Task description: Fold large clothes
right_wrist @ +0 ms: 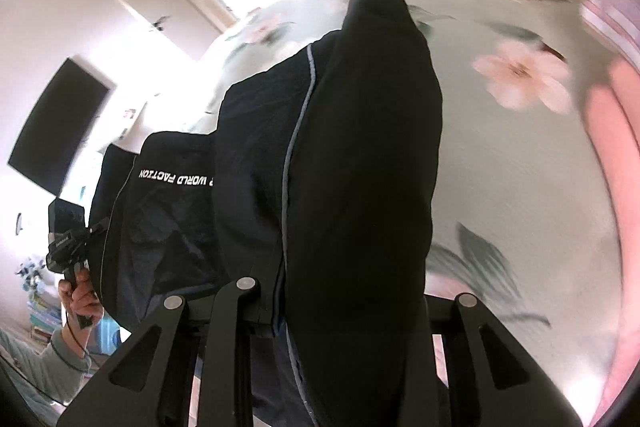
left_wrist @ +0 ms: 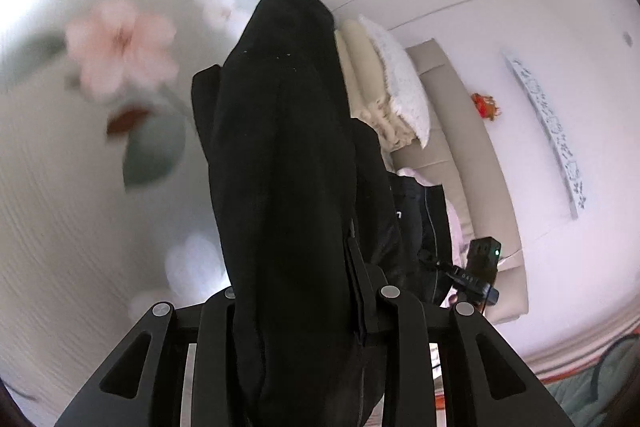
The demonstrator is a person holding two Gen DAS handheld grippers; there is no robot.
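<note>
Both grippers had the black garment [left_wrist: 288, 155] clamped between their jaws, so I judged this as the lift that comes ahead of a fold: the cloth was held up off the floral bedspread [left_wrist: 60, 187] at two points, hanging between my two hands rather than lying flat.

Starting at the left: the left gripper [left_wrist: 304, 311] was narrowed to a slim gap, and the dark cloth bunched up out of that gap and hid the fingertips, so I read it as clenched on the garment. Past it, toward the right of that view, the other handset [left_wrist: 482, 269] showed, with the beige headboard [left_wrist: 460, 131] and stacked pillows [left_wrist: 384, 79] behind.

From the right wrist, the hand [right_wrist: 80, 297] holding the left handset sat at the far left, then the garment's panel with white lettering [right_wrist: 176, 179], then a grey piped seam [right_wrist: 296, 131] running up the fabric. The right gripper [right_wrist: 340, 311] was likewise closed down to a narrow gap on a thick fold of the garment (its pads were buried, so the exact bite was hidden). A pink cloth [right_wrist: 612, 131] lay at the right edge on the bedspread.

Next, I judged, the move called for spreading the two grips apart to pull the edge taut, then lowering the garment flat onto the bedspread before folding it over.
</note>
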